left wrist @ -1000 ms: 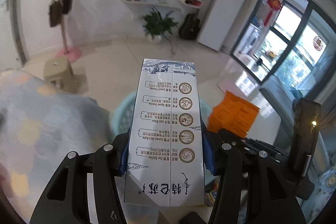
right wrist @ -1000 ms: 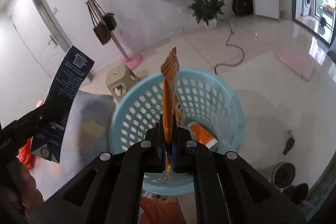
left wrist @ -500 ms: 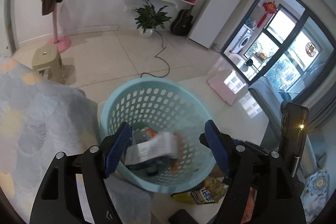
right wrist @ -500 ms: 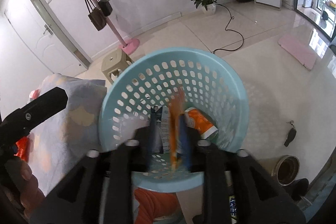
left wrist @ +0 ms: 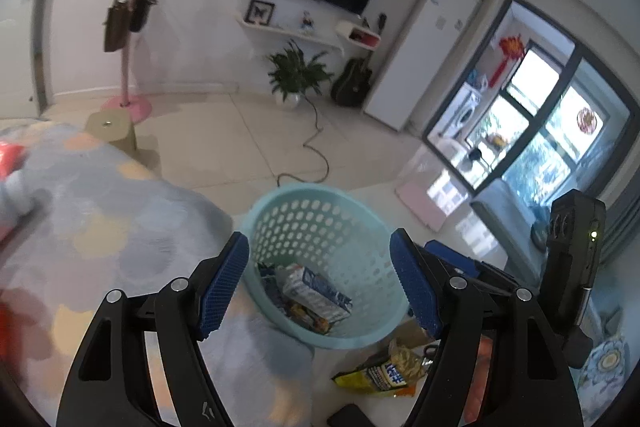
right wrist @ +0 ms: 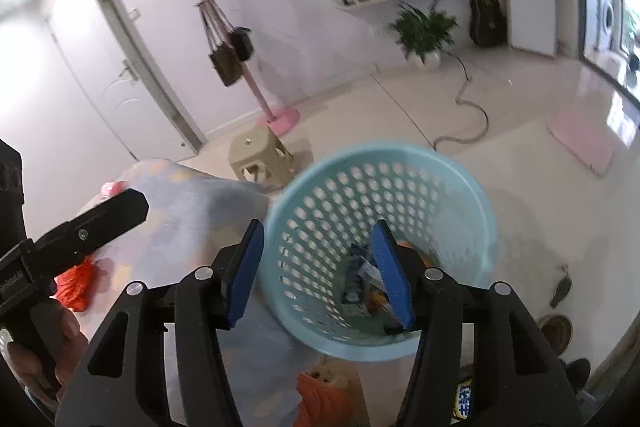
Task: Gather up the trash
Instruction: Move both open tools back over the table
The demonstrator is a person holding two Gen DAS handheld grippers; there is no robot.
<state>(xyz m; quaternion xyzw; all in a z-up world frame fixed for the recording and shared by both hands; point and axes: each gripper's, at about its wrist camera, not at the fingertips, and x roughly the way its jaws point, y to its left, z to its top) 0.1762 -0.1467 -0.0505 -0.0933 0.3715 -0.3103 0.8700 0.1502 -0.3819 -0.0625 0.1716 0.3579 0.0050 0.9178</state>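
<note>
A light blue perforated basket (left wrist: 356, 203) stands on the floor beside a patterned blanket; it also shows in the right wrist view (right wrist: 452, 183). Inside lie a white-and-blue carton (left wrist: 316, 291) and wrappers (right wrist: 360, 279). My left gripper (left wrist: 320, 283) is open and empty above the basket's near rim. My right gripper (right wrist: 318, 271) is open and empty over the basket. A yellow snack bag (left wrist: 384, 371) lies on the floor just in front of the basket. An orange wrapper (right wrist: 324, 395) lies below the basket in the right wrist view.
The patterned blanket (left wrist: 100, 211) fills the left. A beige stool (right wrist: 260, 155), a pink coat stand (left wrist: 128, 99), a potted plant (left wrist: 296, 75) and a floor cable (left wrist: 316, 155) lie beyond. The left gripper's body (right wrist: 80, 231) shows at the right view's left.
The left gripper let go of the carton and the right let go of the orange wrapper; both dropped into the basket. Both grippers opened and have pulled back and tilted up.
</note>
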